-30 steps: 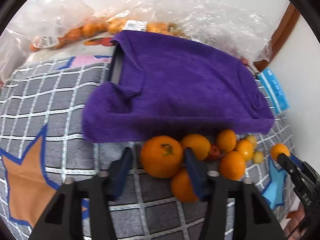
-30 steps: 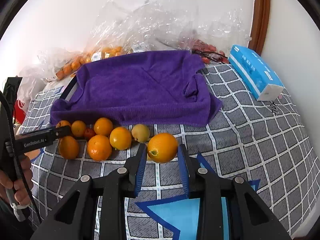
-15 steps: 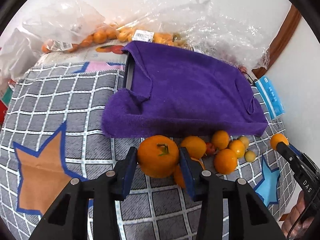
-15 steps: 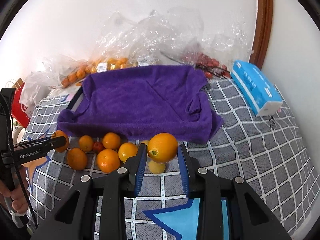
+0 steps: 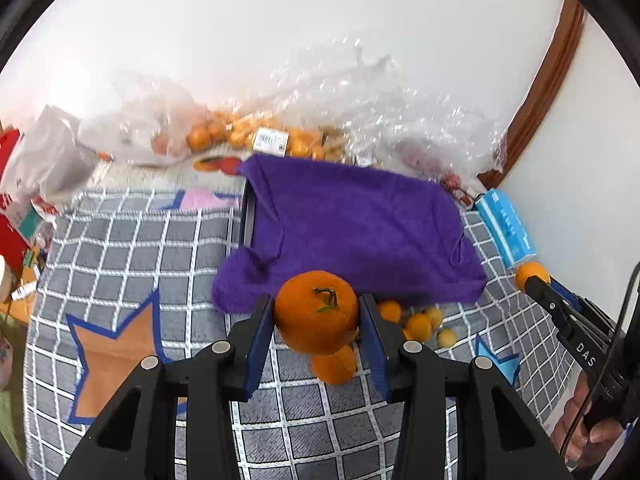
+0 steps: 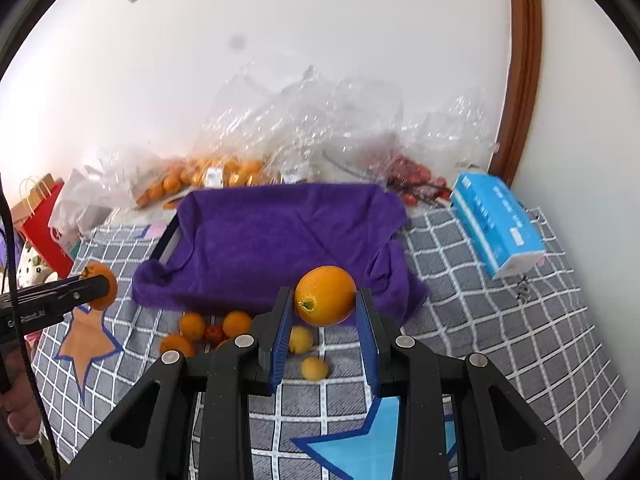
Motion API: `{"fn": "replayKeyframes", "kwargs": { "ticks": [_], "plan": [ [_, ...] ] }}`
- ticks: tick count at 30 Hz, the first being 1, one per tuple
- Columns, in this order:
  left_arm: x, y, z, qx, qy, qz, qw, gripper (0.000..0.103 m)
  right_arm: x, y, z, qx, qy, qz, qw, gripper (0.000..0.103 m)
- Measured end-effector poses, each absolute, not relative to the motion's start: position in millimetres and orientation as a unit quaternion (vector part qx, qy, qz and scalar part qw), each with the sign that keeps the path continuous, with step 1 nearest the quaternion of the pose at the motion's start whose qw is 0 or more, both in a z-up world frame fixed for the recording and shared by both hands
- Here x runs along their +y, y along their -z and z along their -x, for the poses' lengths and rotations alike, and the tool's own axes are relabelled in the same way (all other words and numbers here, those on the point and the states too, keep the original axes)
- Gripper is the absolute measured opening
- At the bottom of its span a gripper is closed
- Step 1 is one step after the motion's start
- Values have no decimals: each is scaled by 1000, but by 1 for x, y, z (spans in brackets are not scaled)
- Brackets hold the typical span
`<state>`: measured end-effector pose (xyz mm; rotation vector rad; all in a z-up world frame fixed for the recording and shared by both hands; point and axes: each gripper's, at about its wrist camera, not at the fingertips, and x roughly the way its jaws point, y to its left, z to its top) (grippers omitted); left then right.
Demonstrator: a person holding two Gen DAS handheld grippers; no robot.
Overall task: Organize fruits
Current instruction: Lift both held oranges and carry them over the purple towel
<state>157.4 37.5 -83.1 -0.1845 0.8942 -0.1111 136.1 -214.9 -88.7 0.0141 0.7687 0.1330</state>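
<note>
A purple towel (image 6: 276,240) drapes over a dark tray (image 6: 164,246) on the grey checked blanket (image 6: 500,320), with clear plastic bags (image 6: 304,128) of small oranges and red fruit against the wall behind it. Loose fruit (image 6: 208,328) — small oranges, a red one, two yellow ones — lies on the blanket just in front of the towel. The left gripper (image 5: 318,316) is clamped on a deep-orange tangerine (image 5: 316,312) with a green stem, and the right gripper (image 6: 324,300) on a smoother, paler orange (image 6: 326,295) — both held above the loose fruit.
</note>
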Motion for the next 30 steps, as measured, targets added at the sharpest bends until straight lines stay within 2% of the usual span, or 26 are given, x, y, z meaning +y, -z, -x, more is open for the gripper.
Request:
{"fn": "replayKeyframes", "kwargs": {
  "ticks": [11, 30],
  "plan": [
    [43, 47, -160, 399, 46, 91, 911, 40, -212, 60, -150, 351, -70, -7, 934, 31],
    [46, 21, -187, 370, 45, 83, 924, 40, -213, 28, -172, 314, -66, -6, 947, 31]
  ]
}}
